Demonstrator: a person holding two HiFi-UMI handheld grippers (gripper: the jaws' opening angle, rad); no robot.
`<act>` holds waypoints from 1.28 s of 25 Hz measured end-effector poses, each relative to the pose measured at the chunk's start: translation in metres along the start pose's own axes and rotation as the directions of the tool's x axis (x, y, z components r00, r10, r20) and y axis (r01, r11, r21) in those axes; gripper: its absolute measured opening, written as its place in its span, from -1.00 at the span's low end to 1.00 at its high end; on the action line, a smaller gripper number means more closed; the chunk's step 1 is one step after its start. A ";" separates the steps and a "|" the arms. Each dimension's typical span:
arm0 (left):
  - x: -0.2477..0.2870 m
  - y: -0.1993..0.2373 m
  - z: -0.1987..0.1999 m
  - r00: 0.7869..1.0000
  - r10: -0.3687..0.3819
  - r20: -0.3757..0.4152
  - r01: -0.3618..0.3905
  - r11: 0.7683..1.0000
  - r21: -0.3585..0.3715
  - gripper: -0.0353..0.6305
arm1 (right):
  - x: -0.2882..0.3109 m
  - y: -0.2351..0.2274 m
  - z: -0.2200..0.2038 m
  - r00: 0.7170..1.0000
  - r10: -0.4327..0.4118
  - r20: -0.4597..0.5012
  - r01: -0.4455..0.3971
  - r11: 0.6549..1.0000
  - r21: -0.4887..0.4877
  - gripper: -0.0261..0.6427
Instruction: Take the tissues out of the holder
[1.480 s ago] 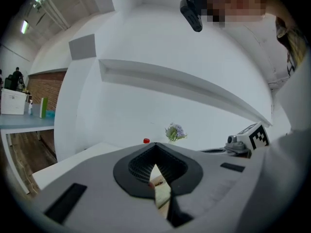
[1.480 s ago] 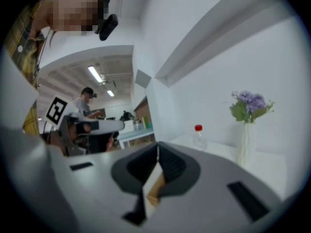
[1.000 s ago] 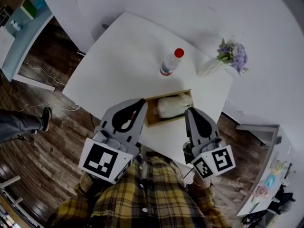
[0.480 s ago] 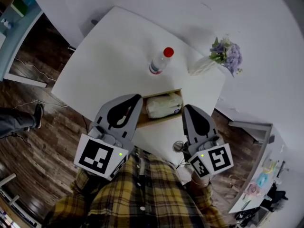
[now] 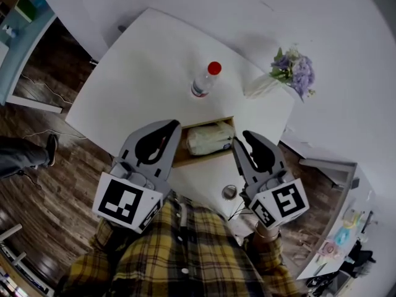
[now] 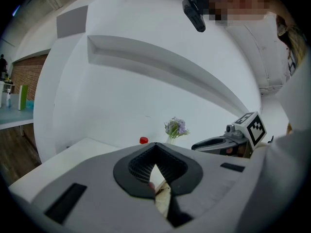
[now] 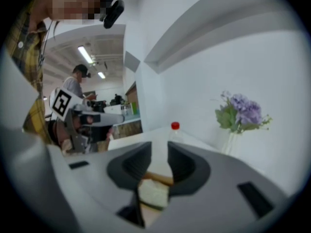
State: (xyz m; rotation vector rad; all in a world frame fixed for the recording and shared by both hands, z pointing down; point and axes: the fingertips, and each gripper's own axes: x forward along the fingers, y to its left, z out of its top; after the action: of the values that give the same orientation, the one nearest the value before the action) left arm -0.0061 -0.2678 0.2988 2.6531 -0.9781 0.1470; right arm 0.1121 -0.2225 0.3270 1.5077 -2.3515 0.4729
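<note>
Flanking the holder [image 5: 185, 158], the left hand-held gripper [image 5: 177, 124] is clenched empty, likely to brace it. The right hand-held gripper [image 5: 240, 138], jaws just parting, lines up on the tissues [image 5: 209, 138], not yet pinching them.

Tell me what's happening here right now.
A person holds a gripper in each hand over a white table. The left gripper is shut at the left end of the wooden holder. The right gripper hovers at its right end; its jaws have just been opening and hold nothing. The tissue pack lies in the holder, not yet touched.
</note>
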 end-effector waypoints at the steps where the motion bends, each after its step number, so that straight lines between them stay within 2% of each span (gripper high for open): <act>1: 0.001 -0.001 -0.001 1.000 -0.002 -0.003 0.002 1.000 0.000 -0.88 | 0.001 0.001 -0.002 1.000 0.006 -0.019 -0.006 1.000 -0.017 -0.65; 6: 0.005 -0.006 -0.004 1.000 -0.014 -0.013 0.014 1.000 0.001 -0.88 | 0.004 0.007 -0.014 0.993 0.042 -0.106 -0.051 0.995 -0.084 -0.47; 11: 0.004 -0.005 -0.009 1.000 -0.004 -0.022 0.004 1.000 -0.002 -0.88 | 0.007 0.005 -0.022 0.983 0.076 -0.169 -0.100 0.985 -0.143 -0.44; 15: 0.000 -0.002 -0.013 1.000 0.009 -0.030 -0.010 1.000 -0.010 -0.88 | 0.012 0.004 -0.036 0.955 0.097 -0.279 -0.162 0.962 -0.222 -0.44; 21: -0.007 0.006 -0.019 0.998 0.038 -0.039 -0.039 0.999 -0.024 -0.88 | 0.028 0.011 -0.069 0.876 0.139 -0.461 -0.320 0.884 -0.342 -0.44; 24: -0.011 0.008 -0.021 0.997 0.065 -0.050 -0.068 0.996 -0.056 -0.88 | 0.036 0.010 -0.089 0.828 0.161 -0.537 -0.400 0.841 -0.364 -0.44; 29: -0.016 0.016 -0.026 0.995 0.081 -0.062 -0.085 0.995 -0.055 -0.88 | 0.051 0.013 -0.117 0.759 0.162 -0.630 -0.489 0.781 -0.388 -0.44; 32: -0.019 0.020 -0.029 0.992 0.106 -0.070 -0.111 0.992 -0.062 -0.88 | 0.058 0.014 -0.133 0.704 0.181 -0.686 -0.563 0.731 -0.386 -0.37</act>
State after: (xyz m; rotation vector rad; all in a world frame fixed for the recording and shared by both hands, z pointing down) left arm -0.0333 -0.2609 0.3274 2.5200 -1.0869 0.2218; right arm 0.0868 -0.2068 0.4698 0.4466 -1.9873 0.2402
